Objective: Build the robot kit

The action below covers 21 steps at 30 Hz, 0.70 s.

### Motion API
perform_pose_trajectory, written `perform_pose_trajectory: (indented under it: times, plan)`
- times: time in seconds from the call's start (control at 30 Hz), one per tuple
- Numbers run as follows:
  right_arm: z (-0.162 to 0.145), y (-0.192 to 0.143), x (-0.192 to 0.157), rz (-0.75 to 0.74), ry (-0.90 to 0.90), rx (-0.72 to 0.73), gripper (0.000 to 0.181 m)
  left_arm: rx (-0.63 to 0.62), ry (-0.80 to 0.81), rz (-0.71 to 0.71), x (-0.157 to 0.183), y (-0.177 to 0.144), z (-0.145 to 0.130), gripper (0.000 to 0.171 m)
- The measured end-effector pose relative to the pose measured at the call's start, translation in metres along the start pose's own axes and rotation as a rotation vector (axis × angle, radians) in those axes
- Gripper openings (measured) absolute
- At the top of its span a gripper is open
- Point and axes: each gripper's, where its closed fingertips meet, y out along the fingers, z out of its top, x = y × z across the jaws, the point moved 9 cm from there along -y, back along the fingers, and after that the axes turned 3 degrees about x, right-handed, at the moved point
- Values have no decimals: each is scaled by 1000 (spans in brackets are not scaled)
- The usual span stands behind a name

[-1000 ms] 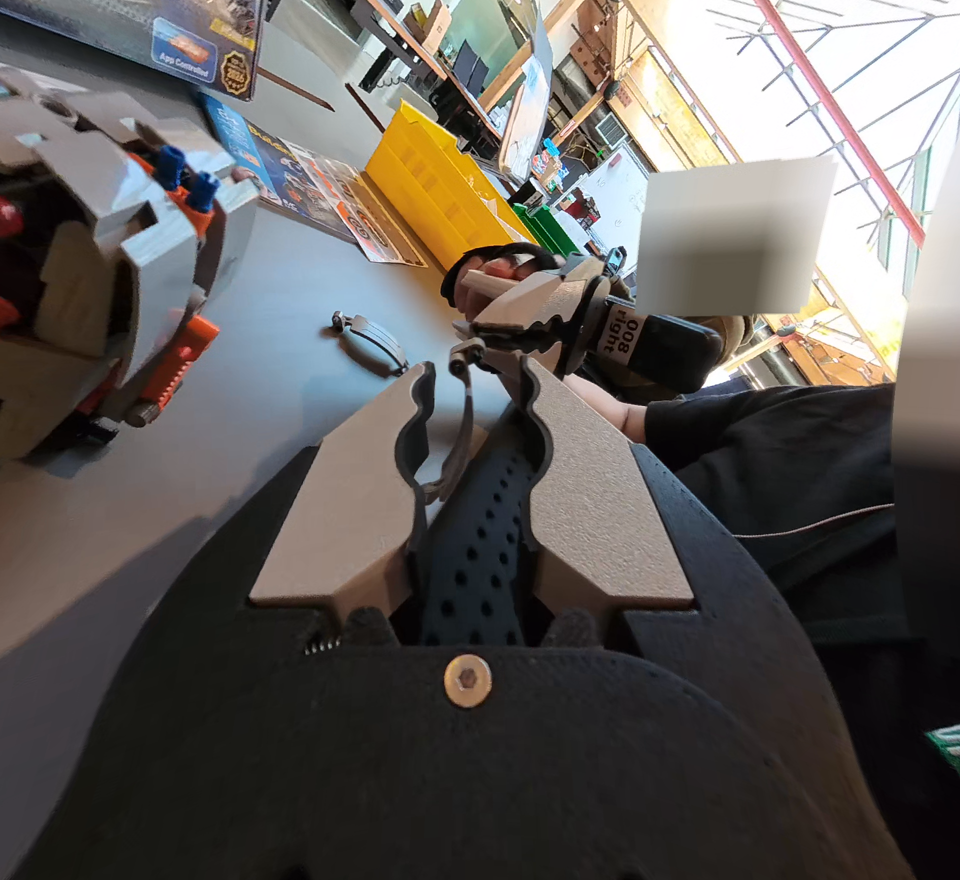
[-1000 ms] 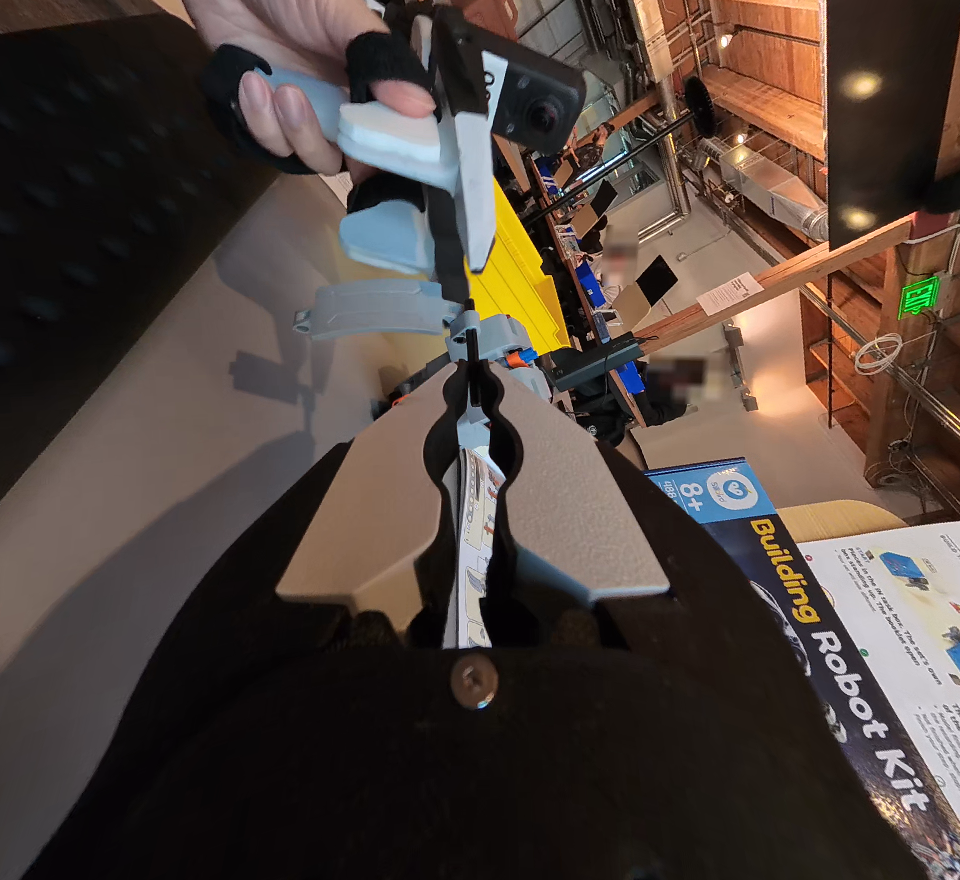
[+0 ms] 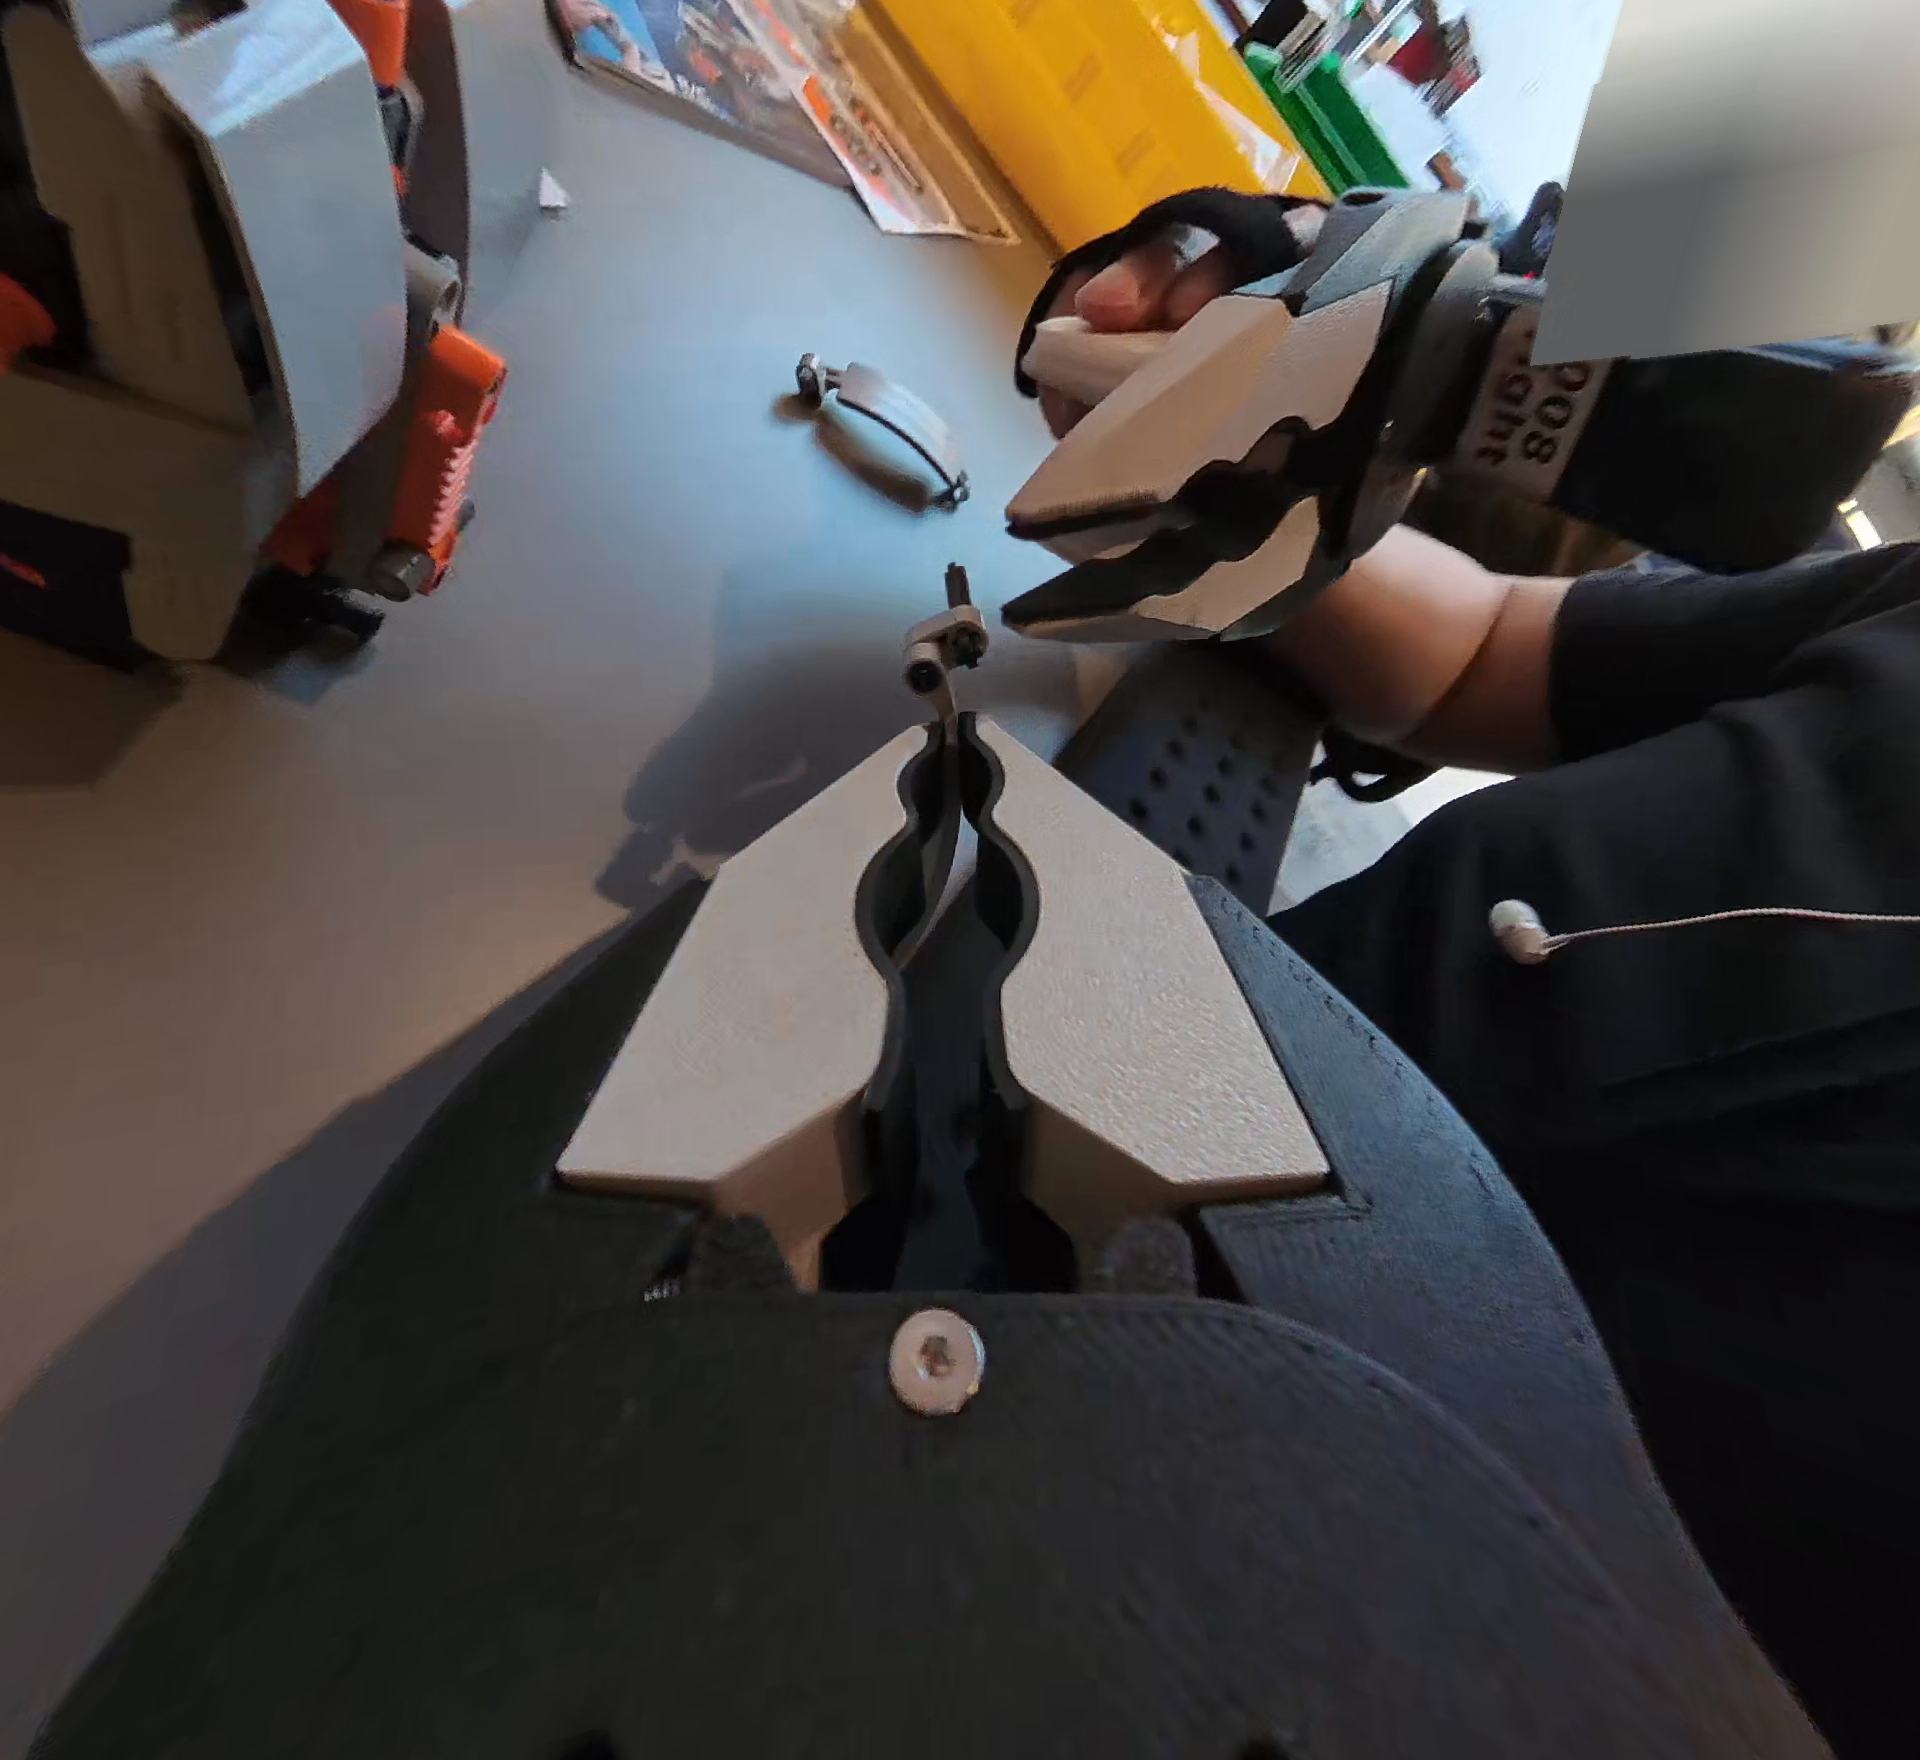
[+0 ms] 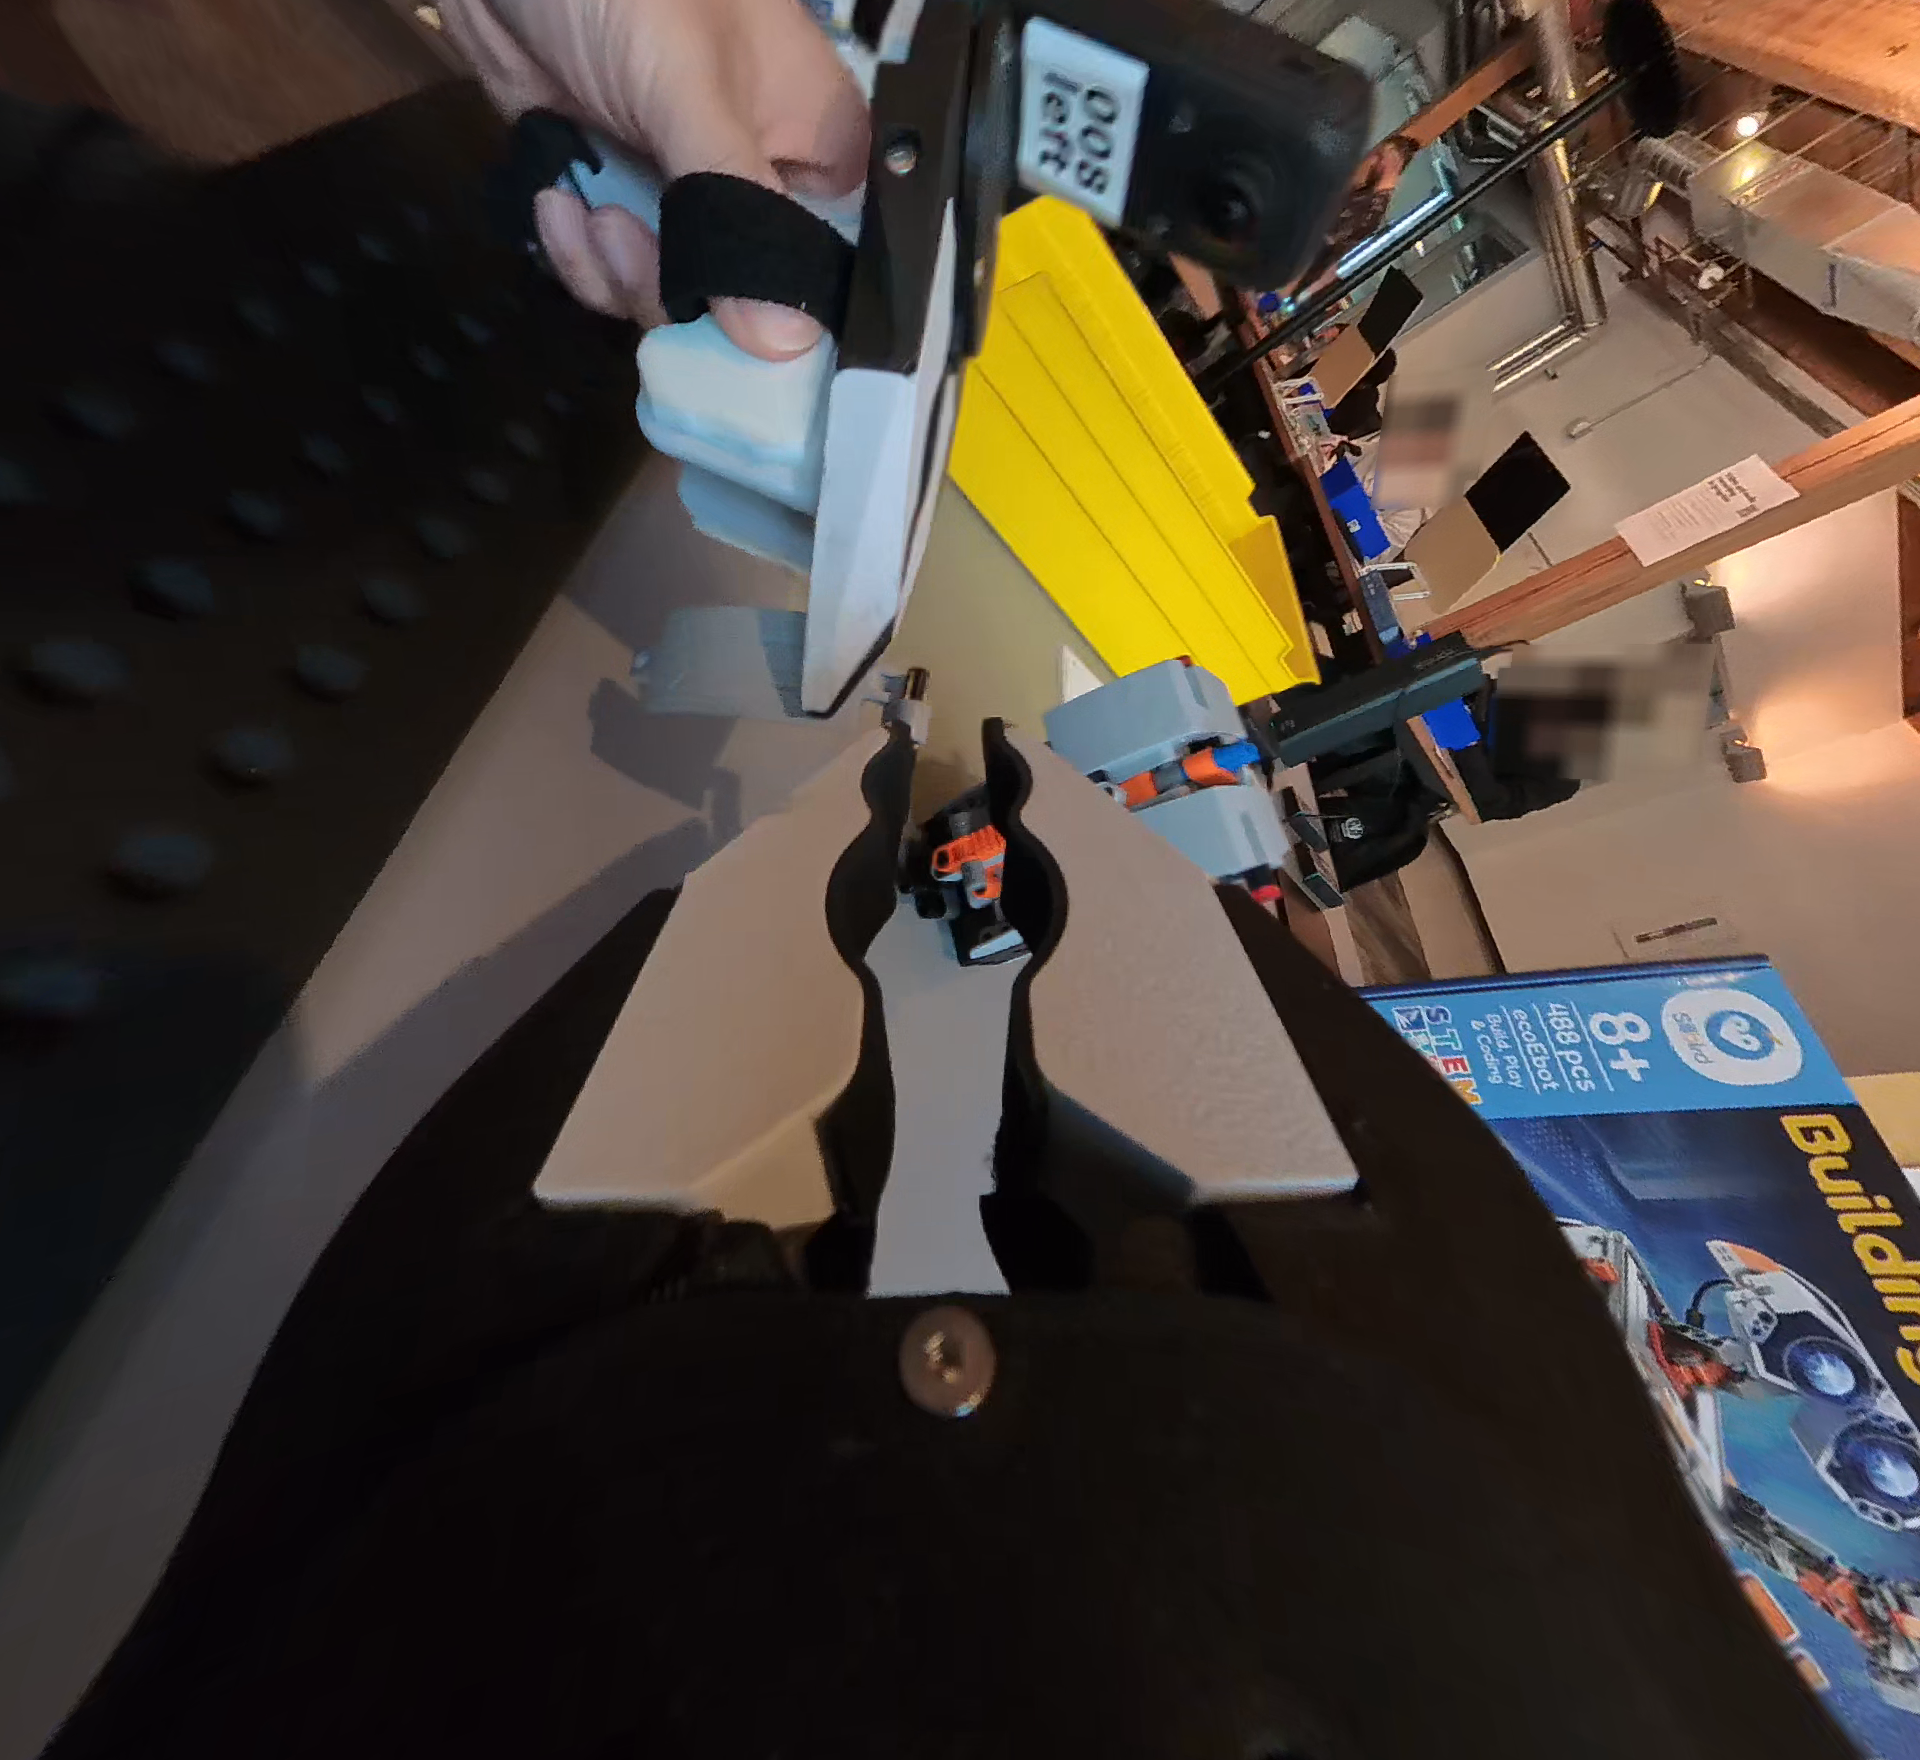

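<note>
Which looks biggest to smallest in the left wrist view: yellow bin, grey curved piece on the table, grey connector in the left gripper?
As they appear:
1. yellow bin
2. grey curved piece
3. grey connector, clamped in the left gripper

2 and 3 are unsure: part of the connector sits hidden between the fingers, and it is nearer the camera.

Place: a workshop or maker space with a high ceiling.
Structure: exposed wooden beams [image 4: 1704,515] and silver metal ducts [image 4: 1558,183] at 2 o'clock.
Bench: grey worktable [image 3: 312,879] carrying a yellow plastic parts bin [image 3: 1070,37] at 12 o'clock.
Kit: blue cardboard robot-kit box [image 4: 1621,1191] at 4 o'clock.
</note>
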Motion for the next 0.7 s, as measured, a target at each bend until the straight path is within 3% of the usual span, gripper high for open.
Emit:
perform_pose_trajectory:
  times: [0.17,0.4,0.57,0.7]
  plan:
    - [2,7,-5,37,26,-62,0,-36,75,77,4,-2,-1,0]
    - [9,8,-7,50,34,-30,0,35,54,40,8,-2,5,0]
    - [15,0,1,-1,56,-5,0,11,97,65,11,0,6,0]
    - [10,2,1,15,105,-59,11,-16,155,117,15,0,7,0]
